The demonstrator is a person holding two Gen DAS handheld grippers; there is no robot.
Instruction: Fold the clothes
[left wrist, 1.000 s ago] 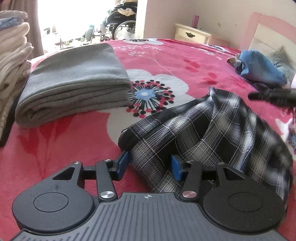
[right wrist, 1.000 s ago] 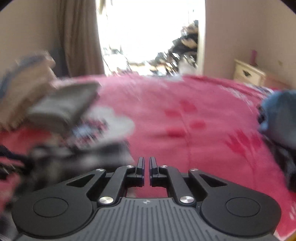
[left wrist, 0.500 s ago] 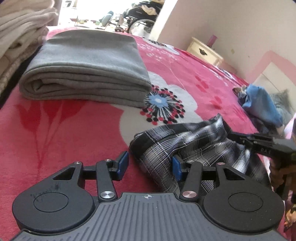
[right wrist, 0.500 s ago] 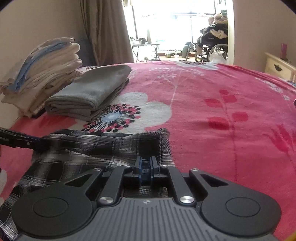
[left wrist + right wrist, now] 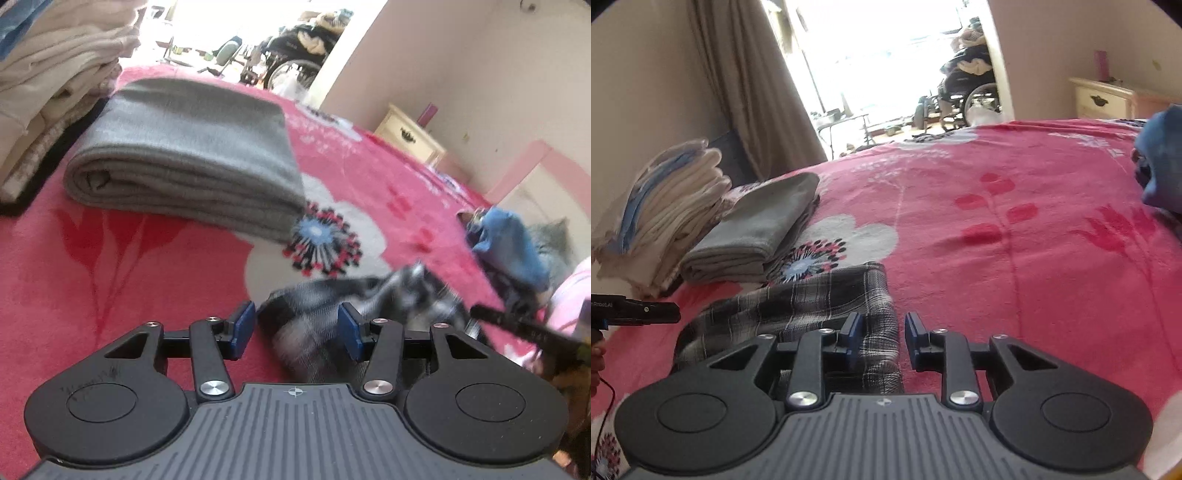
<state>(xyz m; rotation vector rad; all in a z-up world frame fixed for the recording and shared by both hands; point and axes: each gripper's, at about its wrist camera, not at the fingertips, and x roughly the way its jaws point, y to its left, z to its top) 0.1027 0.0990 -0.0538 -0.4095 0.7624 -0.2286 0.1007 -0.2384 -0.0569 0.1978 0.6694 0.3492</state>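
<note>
A black-and-white plaid garment lies crumpled on the pink flowered blanket, blurred in the left wrist view. One bunched corner sits between the pads of my left gripper, which is open and not pressing on it. In the right wrist view the plaid garment spreads to the left. Its right edge lies loose between the pads of my right gripper, whose jaws are opening. The right gripper's finger reaches in from the right; the left gripper's finger reaches in from the left.
A folded grey towel and a stack of cream linens sit at the left of the bed. A blue garment lies at the far right. Beyond the bed stand a nightstand and a wheelchair.
The right gripper came down onto the plaid edge, was shut on it, and has now parted its jaws. The left gripper rolled and shifted towards the grey towel, jaw width unchanged.
</note>
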